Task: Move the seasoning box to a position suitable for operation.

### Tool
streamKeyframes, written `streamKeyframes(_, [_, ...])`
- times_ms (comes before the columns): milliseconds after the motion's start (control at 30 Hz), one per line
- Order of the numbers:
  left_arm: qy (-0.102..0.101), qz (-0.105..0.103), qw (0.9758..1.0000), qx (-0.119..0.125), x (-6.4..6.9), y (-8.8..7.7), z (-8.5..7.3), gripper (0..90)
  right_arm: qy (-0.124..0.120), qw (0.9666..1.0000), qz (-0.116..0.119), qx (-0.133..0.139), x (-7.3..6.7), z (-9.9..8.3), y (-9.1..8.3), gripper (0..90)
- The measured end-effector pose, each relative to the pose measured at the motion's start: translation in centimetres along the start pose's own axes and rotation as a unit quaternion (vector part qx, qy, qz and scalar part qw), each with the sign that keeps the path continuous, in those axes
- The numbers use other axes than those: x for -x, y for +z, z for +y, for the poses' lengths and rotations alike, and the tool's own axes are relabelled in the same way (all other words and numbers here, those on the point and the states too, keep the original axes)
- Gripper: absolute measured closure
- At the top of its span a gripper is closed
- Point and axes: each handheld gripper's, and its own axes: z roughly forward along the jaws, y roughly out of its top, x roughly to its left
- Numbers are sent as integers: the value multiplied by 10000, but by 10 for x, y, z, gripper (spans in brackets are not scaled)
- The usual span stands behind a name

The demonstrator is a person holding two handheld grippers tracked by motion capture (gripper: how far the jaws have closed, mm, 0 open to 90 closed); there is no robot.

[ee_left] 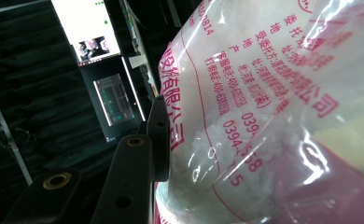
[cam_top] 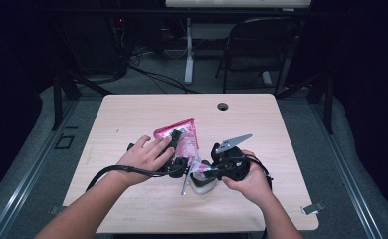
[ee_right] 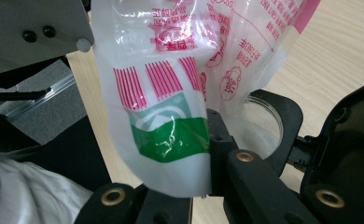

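A clear plastic bag (cam_top: 184,139) with pink print and white granules hangs tilted over the table between both hands. My left gripper (cam_top: 179,150) is shut on its middle; in the left gripper view one black finger (ee_left: 159,135) presses into the bag (ee_left: 264,116), and the other finger is hidden behind it. My right gripper (cam_top: 206,168) is shut on the bag's lower end, where the green and white corner (ee_right: 171,140) sits pinched between the jaws. Below that corner stands a round black-rimmed container (ee_right: 269,130) with white grains in it.
The light wooden table (cam_top: 132,114) has a cable hole (cam_top: 223,106) near its far edge. A thin metal rod (cam_top: 184,185) lies beside a pale container (cam_top: 202,184) under the grippers. A folding chair (cam_top: 256,45) and desk legs stand beyond the table.
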Motion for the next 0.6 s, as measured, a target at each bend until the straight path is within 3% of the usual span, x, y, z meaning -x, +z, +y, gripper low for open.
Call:
streamKeyframes(200, [95, 16, 9999, -59, 0, 0, 0, 687, -4, 10000, 1, -17, 0, 0, 2, 900])
streamKeyframes(467, [43, -11, 10000, -84, 0, 1, 2, 698, -29, 10000, -7, -48, 1, 1, 2, 900])
streamKeyframes(600, [133, -74, 9998, -143, 1, 2, 4, 704, -9, 10000, 2, -65, 3, 0, 4, 900])
